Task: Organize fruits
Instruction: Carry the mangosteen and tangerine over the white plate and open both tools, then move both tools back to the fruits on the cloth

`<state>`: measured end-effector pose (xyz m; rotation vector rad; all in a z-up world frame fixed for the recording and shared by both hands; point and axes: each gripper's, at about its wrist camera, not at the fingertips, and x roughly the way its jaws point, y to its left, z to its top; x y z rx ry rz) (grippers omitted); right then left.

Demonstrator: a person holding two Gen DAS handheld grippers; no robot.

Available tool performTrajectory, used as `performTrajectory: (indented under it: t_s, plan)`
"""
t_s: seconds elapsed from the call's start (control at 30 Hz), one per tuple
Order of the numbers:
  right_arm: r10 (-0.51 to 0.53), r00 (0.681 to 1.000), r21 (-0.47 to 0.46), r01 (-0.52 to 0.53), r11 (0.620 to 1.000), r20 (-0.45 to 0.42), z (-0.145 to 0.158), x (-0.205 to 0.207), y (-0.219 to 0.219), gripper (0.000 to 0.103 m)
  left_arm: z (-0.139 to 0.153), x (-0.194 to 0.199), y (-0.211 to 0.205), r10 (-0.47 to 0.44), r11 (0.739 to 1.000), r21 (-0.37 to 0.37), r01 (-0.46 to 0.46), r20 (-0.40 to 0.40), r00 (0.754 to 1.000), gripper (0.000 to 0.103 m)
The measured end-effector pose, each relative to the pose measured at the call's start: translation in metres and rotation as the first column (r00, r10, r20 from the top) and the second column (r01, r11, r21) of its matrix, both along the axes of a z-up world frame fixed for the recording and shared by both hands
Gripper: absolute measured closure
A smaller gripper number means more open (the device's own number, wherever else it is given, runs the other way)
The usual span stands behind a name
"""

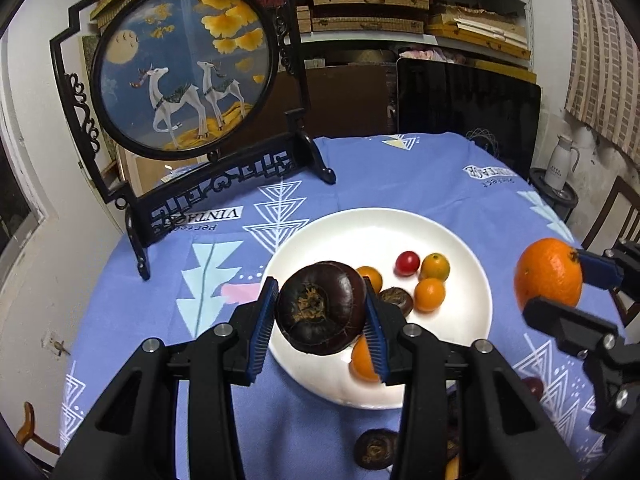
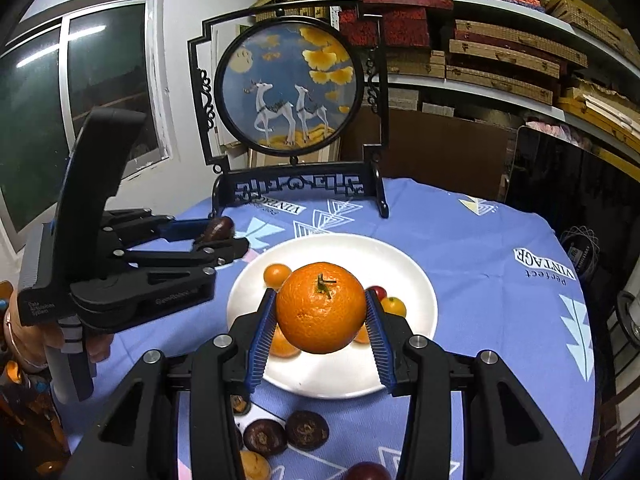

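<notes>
Your left gripper pinches a water chestnut right above the white plate; your right gripper pinches a mandarin above it too.

A table covered by a blue patterned cloth was seen. On the cloth were set a white plate and, at the far edge, a black-framed ornamental screen. Two dark water chestnuts were laid on the cloth just beside the plate's near rim.
</notes>
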<state>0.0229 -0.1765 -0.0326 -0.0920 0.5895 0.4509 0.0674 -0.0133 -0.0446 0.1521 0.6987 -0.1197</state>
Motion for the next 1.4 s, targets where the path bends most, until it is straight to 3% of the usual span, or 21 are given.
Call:
performTrajectory:
  t_s: [0.5,0.7,0.73,0.77,0.87,1.03,1.1,1.4]
  plan:
    - [-0.045,0.994,0.009,0.046,0.999,-0.098,-0.028,0.05,0.001,0.059,-0.034,0.031,-0.001,0.01,0.999,0.046,-0.007,-0.058,0.998,0.063]
    - [-0.073,0.985,-0.02,0.071,0.997,-0.157,-0.053,0.086,0.019,0.058,-0.056,0.046,0.006,0.062,0.995,0.078,-0.055,-0.096,0.993,0.049]
    - [-0.08,0.982,-0.021,0.078,0.997,-0.17,-0.057,0.092,0.021,0.056,-0.057,0.046,0.007,0.065,0.995,0.08,-0.057,-0.098,0.993,0.037]
    - [-0.09,0.98,-0.021,0.088,0.996,-0.176,-0.06,0.097,0.022,0.048,-0.059,0.046,0.009,0.074,0.994,0.088,-0.066,-0.09,0.993,0.031]
    - [-0.106,0.981,0.012,0.109,0.994,-0.16,-0.057,0.095,0.015,0.045,-0.057,0.041,0.013,0.067,0.994,0.09,-0.06,-0.073,0.995,0.031]
    - [-0.114,0.976,0.004,0.116,0.993,-0.183,-0.053,0.066,-0.003,0.043,-0.055,0.023,0.018,0.049,0.997,0.071,-0.043,-0.08,0.996,0.03]
    - [-0.111,0.975,0.002,0.113,0.994,-0.195,-0.053,0.049,-0.009,0.036,-0.056,0.009,0.018,0.034,0.997,0.067,-0.029,-0.083,0.996,0.03]
    - [0.052,0.973,-0.071,-0.069,0.995,-0.225,-0.081,-0.072,-0.001,0.03,-0.064,-0.065,0.022,-0.046,0.998,0.046,0.051,-0.116,0.992,0.024]
